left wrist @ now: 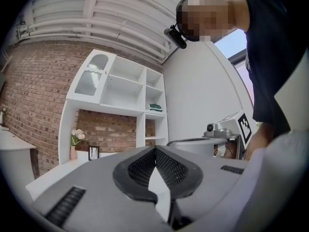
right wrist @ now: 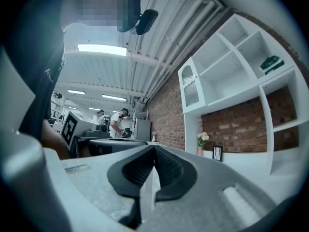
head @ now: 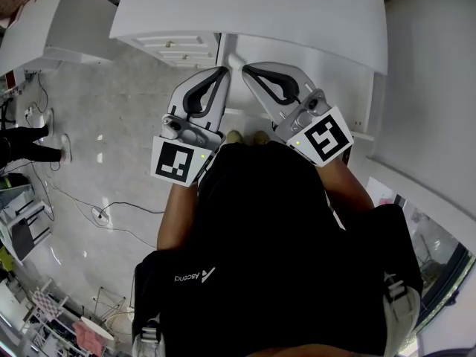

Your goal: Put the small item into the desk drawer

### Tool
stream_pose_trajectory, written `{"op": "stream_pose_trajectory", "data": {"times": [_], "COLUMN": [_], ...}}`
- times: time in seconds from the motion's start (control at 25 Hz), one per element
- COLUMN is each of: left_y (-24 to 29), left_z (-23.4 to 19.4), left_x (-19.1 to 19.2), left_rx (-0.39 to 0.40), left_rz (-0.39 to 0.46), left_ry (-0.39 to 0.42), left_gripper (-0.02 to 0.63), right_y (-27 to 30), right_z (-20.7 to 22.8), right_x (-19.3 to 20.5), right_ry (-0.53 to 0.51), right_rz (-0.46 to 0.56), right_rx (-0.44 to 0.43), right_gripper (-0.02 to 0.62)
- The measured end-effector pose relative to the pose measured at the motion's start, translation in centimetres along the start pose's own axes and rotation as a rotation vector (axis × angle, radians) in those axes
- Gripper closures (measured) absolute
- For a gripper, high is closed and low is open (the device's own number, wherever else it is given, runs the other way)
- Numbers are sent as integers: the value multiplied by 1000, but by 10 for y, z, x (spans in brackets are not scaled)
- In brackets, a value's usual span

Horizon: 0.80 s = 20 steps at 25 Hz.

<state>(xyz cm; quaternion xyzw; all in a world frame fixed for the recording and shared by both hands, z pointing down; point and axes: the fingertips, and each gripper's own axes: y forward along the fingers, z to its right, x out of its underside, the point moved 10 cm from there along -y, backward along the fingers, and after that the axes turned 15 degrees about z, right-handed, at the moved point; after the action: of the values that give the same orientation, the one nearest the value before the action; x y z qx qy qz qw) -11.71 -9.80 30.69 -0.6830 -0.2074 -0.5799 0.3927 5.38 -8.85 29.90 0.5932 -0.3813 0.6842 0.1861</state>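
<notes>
Left gripper (head: 222, 71): jaws closed, empty | right gripper (head: 248, 70): jaws closed, empty | both side by side, tips near the white worktop's (head: 297, 21) near edge | small item: not visible in any view

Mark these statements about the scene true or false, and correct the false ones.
1. The left tool is shut and empty. True.
2. The right tool grips a small item. False: its jaws are together with nothing between them.
3. A vase of flowers stands in the white shelf unit. True.
4. Every shelf compartment is packed with books. False: most look bare; one holds a green item.
</notes>
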Motion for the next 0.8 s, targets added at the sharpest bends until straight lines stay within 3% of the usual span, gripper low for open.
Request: {"op": "stream_pose_trajectory", "data": {"times": [0.24,0.8], "left_y": [0,-8], "left_z": [16,29], "left_x": [-4,-14], "left_rx": [18,22], "left_rz": [-4,-9], "left_ry": [15,27], "left_gripper": [607,607], "right_y": [-17,-28], "right_z": [-7,-16], "right_x": [-8,-19], "right_ry": [-27,-28], "right_rz": [63,69], "right_rx": [-27,-36], "right_gripper": [594,595]}}
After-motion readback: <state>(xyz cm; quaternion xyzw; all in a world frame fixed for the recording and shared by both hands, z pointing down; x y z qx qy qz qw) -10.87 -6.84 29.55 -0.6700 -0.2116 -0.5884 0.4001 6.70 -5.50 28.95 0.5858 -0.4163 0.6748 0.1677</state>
